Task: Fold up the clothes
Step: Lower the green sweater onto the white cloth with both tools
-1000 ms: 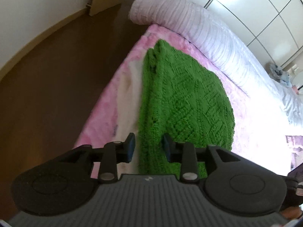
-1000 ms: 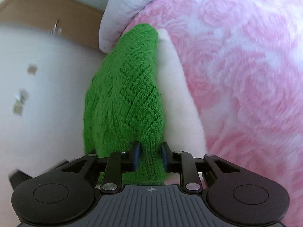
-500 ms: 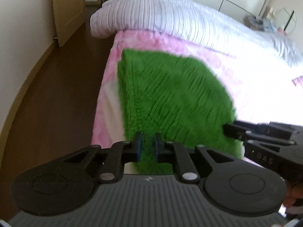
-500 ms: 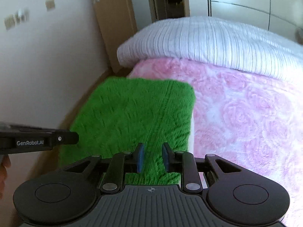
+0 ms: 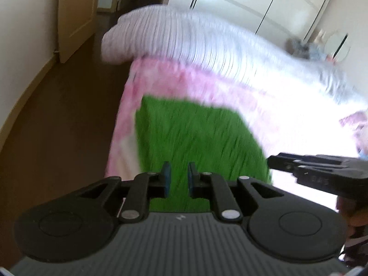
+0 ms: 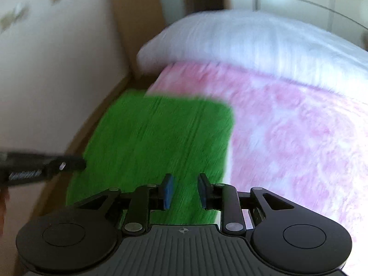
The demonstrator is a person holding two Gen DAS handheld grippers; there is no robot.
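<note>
Pink blanket (image 6: 287, 138), striped white duvet (image 5: 207, 39), wardrobe (image 5: 264, 2).

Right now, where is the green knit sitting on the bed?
The green knit lies flat on the pink blanket at the bed's left edge beside the floor, just ahead of both grippers, with the white striped duvet beyond it.

Left gripper (image 5: 177, 179): black plastic linkage arms, silver pivot screws, blue pads on the fingers (image 5: 166, 176), ribbed grey housing with a small pale mark, round black discs either side. Right gripper (image 6: 184, 191): same build (crosshair mark on housing; side lettering blurred, unreadable).
</note>
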